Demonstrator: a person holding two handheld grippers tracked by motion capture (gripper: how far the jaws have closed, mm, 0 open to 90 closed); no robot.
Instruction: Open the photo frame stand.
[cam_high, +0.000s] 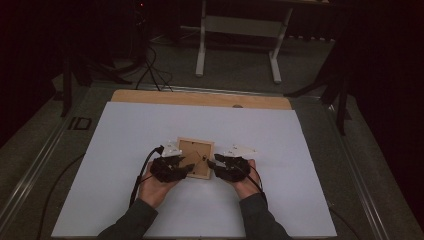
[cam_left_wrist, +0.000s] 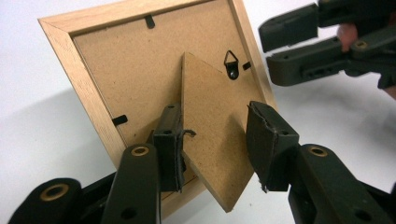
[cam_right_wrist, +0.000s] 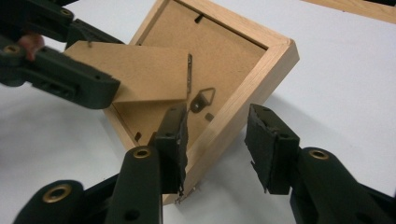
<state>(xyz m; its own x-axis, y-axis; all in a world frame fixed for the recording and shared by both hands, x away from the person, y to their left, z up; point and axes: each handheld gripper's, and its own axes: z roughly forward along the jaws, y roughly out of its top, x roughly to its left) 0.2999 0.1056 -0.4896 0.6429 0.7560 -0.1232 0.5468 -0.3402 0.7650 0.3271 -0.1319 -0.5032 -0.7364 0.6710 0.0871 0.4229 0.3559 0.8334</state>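
A wooden picture frame (cam_high: 192, 150) lies face down on the white sheet, its brown backing board (cam_left_wrist: 126, 70) facing up. Its fold-out stand flap (cam_left_wrist: 210, 126) is raised off the backing. My left gripper (cam_left_wrist: 219, 144) is open, with its jaws on either side of that flap; the left pad touches the flap and the right one stands clear. My right gripper (cam_right_wrist: 222, 144) is open astride the frame's wooden rail (cam_right_wrist: 252, 79), near a corner. A metal hanger loop (cam_right_wrist: 203, 100) sits on the backing. From above, the left gripper (cam_high: 187, 168) and right gripper (cam_high: 211, 163) meet the frame's near side.
The white sheet (cam_high: 150, 125) covers a wooden tabletop whose far edge (cam_high: 200, 98) shows. Behind it stands a white-legged table base (cam_high: 240, 30), and cables (cam_high: 150, 70) lie on the dark floor. The sheet is bare left, right and behind the frame.
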